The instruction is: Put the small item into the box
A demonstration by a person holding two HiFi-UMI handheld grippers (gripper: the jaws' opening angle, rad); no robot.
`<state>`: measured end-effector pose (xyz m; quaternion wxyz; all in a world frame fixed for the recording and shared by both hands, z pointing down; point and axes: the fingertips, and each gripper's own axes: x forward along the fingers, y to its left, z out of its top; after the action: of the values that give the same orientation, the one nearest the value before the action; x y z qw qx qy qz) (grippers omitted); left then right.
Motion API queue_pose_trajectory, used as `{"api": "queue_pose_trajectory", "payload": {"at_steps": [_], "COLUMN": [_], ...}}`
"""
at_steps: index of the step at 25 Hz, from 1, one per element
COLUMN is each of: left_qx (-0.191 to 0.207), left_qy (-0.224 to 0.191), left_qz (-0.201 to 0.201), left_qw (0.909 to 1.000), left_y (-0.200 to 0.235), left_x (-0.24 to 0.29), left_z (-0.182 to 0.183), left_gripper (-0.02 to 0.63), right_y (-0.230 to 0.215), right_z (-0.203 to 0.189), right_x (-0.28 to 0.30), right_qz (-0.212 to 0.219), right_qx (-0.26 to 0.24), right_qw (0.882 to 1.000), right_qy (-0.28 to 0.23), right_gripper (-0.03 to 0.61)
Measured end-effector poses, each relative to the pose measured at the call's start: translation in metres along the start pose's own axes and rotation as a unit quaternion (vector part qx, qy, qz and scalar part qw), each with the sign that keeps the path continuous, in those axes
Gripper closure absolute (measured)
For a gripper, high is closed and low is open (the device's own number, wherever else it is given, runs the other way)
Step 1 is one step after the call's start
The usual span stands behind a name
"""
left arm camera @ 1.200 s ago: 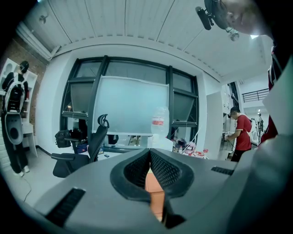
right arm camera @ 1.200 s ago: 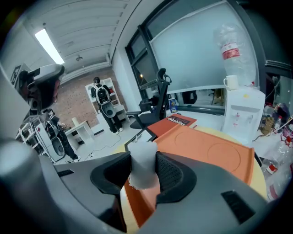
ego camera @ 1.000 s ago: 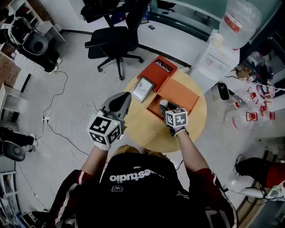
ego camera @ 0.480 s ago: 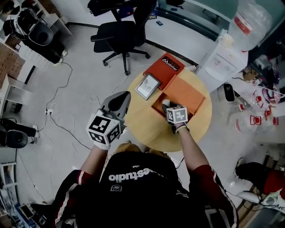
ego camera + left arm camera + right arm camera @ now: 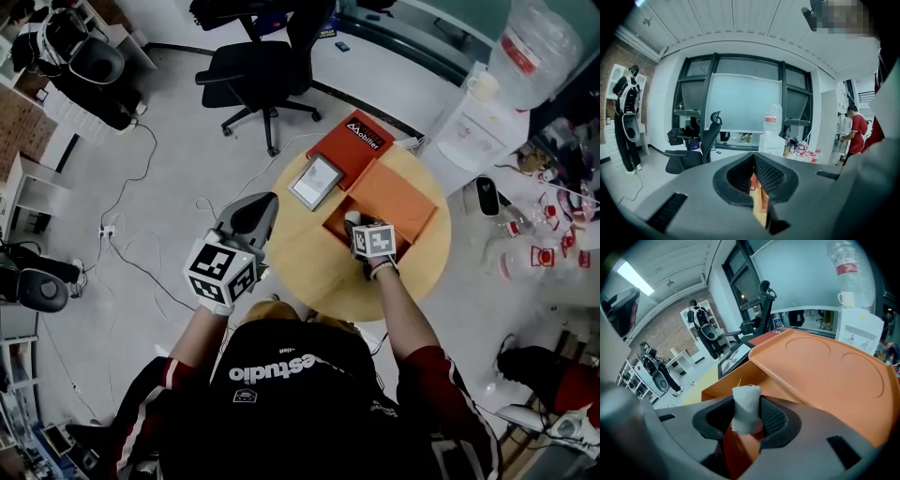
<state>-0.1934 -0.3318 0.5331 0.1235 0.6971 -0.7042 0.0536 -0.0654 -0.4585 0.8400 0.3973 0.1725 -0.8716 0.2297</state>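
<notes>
While right tongs (image 5: 746,417) grip, small item (image 5: 746,401) — long axis upright, over box (image 5: 730,384)

Box (image 5: 401,201) on table (image 5: 298,261), chair (image 5: 251,79) behind

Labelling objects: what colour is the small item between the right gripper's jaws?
The small item is white; best: right gripper view.

Two grippers (image 5: 262,203) (image 5: 353,221), one orange box (image 5: 398,202), one small item (image 5: 746,406)
</notes>
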Motion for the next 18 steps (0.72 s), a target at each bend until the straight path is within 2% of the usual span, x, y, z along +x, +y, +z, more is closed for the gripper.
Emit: {"api": "queue_pose_trajectory", "payload": {"at_steps": [14, 18], "left_qx": [-0.001, -0.004], "left_qy": [0.013, 0.014], "left_qz": [-0.007, -0.008], "left_qw": [0.9999, 0.9999], "left_y": [0.001, 0.0024], "left_x": [0.0036, 0.0034], "left_z": [-0.0078, -0.0088], "left_gripper": [0.597, 0.597], "right_y": [0.0022, -0.001], "right_z": [0.0074, 0.008], "right_x": [0.0067, 0.0028], "right_qz": [0.007, -0.007], "right_qx": [-0.005, -0.008], "right_qw": [1.0, 1.0], "right_qy": [-0.014, -0.012], "right_gripper": [0.37, 0.369]}}
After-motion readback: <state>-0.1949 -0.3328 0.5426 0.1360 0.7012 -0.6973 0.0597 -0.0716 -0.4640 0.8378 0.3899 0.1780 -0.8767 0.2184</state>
